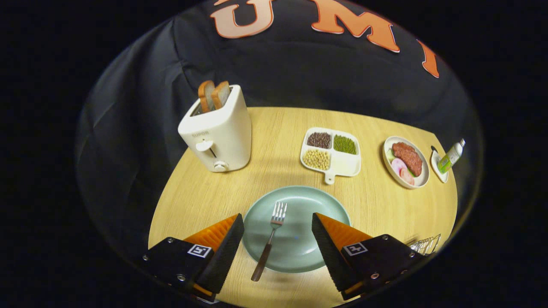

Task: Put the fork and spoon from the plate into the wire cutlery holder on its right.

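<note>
A metal fork (269,239) lies on the pale green plate (319,207), tines pointing away and its brown handle reaching over the plate's near rim. My gripper (277,222) hangs above the plate, open wide, with the fork between its fingers and nothing held. The wire cutlery holder (426,245) peeks out just right of the right finger, mostly hidden behind it. I see no spoon on the plate.
Beyond the plate on the round wooden table (201,192) stand a white toaster (218,134) with two bread slices, a divided white dish of beans (330,153), a bowl of food (406,161) and a small bottle on a saucer (449,157).
</note>
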Action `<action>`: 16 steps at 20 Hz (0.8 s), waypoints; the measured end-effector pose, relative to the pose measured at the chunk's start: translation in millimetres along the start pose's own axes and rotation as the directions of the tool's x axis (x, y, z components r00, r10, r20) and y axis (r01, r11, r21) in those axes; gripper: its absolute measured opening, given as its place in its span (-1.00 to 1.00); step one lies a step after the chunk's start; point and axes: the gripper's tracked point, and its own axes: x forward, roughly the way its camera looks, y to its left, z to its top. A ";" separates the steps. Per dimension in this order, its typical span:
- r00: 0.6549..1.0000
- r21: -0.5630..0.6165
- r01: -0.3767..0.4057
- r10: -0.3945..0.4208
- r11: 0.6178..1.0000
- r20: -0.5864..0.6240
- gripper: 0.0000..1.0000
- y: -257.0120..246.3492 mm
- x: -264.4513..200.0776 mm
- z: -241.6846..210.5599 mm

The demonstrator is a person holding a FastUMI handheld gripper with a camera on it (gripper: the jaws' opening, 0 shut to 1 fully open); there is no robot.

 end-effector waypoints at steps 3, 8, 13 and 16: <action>0.993 -0.016 0.016 -0.018 1.000 -0.117 0.85 -0.7 17.7 -19.4; 0.957 -0.059 0.022 -0.038 0.998 -0.289 0.60 -2.3 40.7 -49.8; 0.917 0.021 -0.004 0.012 1.000 -0.398 0.23 11.6 57.5 -67.0; 0.907 0.033 0.022 -0.006 0.999 -0.421 -0.30 10.5 64.7 -71.5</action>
